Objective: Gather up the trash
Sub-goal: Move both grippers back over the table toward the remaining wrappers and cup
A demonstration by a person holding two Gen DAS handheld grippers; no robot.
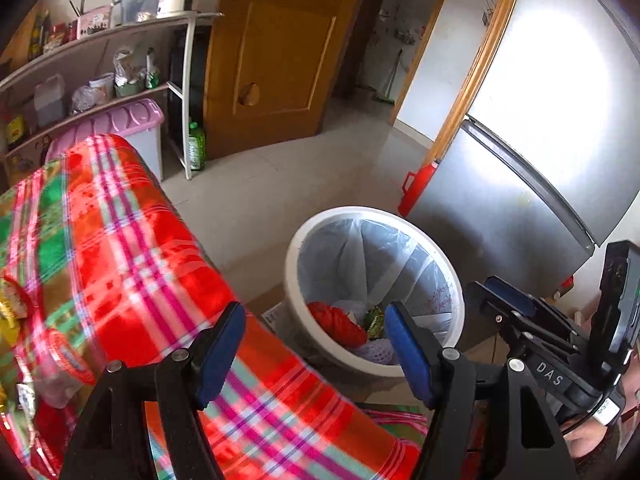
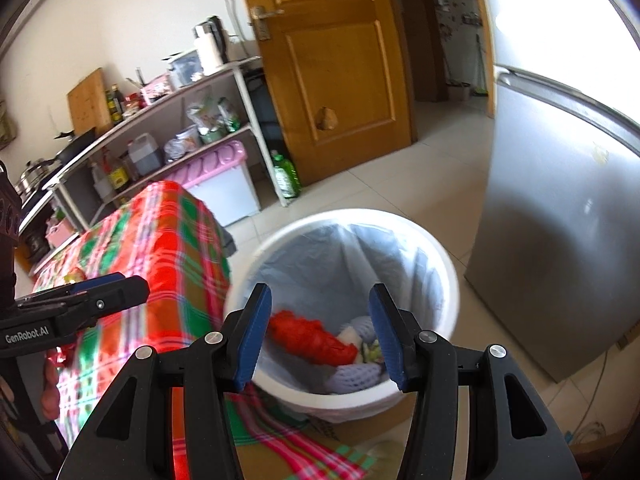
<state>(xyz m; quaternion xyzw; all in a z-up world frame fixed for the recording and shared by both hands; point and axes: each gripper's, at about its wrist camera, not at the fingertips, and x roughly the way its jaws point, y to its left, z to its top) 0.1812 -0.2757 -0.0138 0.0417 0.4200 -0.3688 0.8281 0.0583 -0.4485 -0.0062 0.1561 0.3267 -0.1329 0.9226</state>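
A white bin (image 1: 295,248) (image 2: 442,264) with a clear liner stands on the floor beside the table. In it lie red mesh trash (image 1: 339,320) (image 2: 310,340) and white foam netting (image 1: 378,350) (image 2: 354,376). My left gripper (image 1: 316,356) hangs open and empty over the table edge, short of the bin. My right gripper (image 2: 320,340) is open and empty above the bin's near rim; it also shows in the left wrist view as the right gripper (image 1: 506,294). A plastic cup with a red rim (image 1: 66,360) and wrappers (image 1: 10,312) lie on the plaid tablecloth (image 1: 120,240) (image 2: 168,248).
A silver fridge (image 1: 500,208) (image 2: 560,240) stands right of the bin, with a red container (image 1: 418,186) at its corner. Behind are an open wooden door (image 2: 332,72), a stocked shelf unit (image 1: 120,60), a pink-lidded box (image 1: 132,120) and a green bottle (image 2: 286,176). Tiled floor lies beyond the bin.
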